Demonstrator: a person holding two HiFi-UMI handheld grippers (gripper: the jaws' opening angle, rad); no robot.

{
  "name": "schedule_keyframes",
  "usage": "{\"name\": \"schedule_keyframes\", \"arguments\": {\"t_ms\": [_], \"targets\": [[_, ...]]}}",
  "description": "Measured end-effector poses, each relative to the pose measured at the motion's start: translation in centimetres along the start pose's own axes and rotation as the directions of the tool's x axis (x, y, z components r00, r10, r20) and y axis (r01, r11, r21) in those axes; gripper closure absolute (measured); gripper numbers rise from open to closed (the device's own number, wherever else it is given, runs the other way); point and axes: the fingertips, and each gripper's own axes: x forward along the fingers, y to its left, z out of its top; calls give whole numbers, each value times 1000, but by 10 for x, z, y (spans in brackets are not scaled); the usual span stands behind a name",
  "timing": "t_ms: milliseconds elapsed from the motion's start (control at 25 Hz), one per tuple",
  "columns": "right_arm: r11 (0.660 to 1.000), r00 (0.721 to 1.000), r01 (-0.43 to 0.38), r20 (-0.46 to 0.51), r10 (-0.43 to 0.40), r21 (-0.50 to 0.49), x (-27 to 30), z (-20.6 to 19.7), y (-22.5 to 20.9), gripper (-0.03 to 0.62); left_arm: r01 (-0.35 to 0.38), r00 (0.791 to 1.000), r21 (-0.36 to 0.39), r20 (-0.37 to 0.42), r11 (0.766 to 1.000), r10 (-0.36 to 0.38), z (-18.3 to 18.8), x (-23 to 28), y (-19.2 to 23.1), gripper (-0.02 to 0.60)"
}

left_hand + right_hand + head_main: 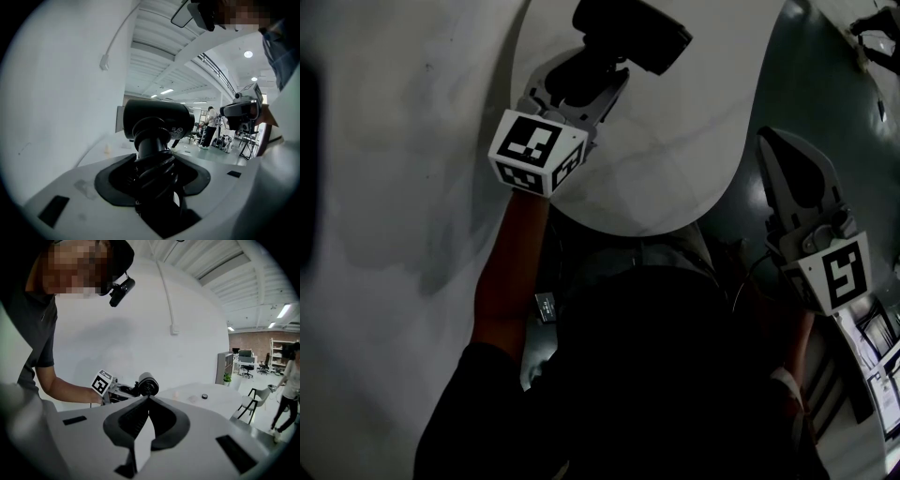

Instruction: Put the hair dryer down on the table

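Hair dryer: the hair dryer [630,36] sits at the top centre of the head view, over the far part of the round white tabletop [675,178]. It is judged not yet laid down.
Left tool: the left tool [592,77] is clamped on the handle [150,145]. Its jaws are set wide because the handle is thick, with the cord [154,174] wound round it.
Why held so: the grip is taken low on the handle, so the barrel [157,117] is left free past the tips. It is judged that the barrel can then be set on the tabletop first.
Right tool: the right tool [778,150] is closed on nothing. It is kept at the right edge of the head view, off the tabletop's rim and well apart from the hair dryer, probably parked out of the way.
Left gripper view only: the coiled cord, a label [180,132] on the barrel and the pads pressed on the handle are shown. None of this can be read in the dark head view.
Right gripper view only: the hair dryer is seen end-on at centre left, with the left tool's marker cube [102,383] beside it. A small dark item [204,396] lies on the tabletop further right. The right tool's tips are seen meeting with nothing between them.
Head view only: both tools are laid out against the tabletop in one frame.
Unclear: whether the hair dryer touches the tabletop cannot be told, as its underside is hidden in every view.
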Motion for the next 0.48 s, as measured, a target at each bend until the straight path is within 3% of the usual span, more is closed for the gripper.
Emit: {"name": "schedule_keyframes", "arguments": {"t_ms": [480], "targets": [[999,1000,-16,-16,16,33,4,-1,3,586,-42,990,-66,-135,997,33,-49,19,27,364]]}}
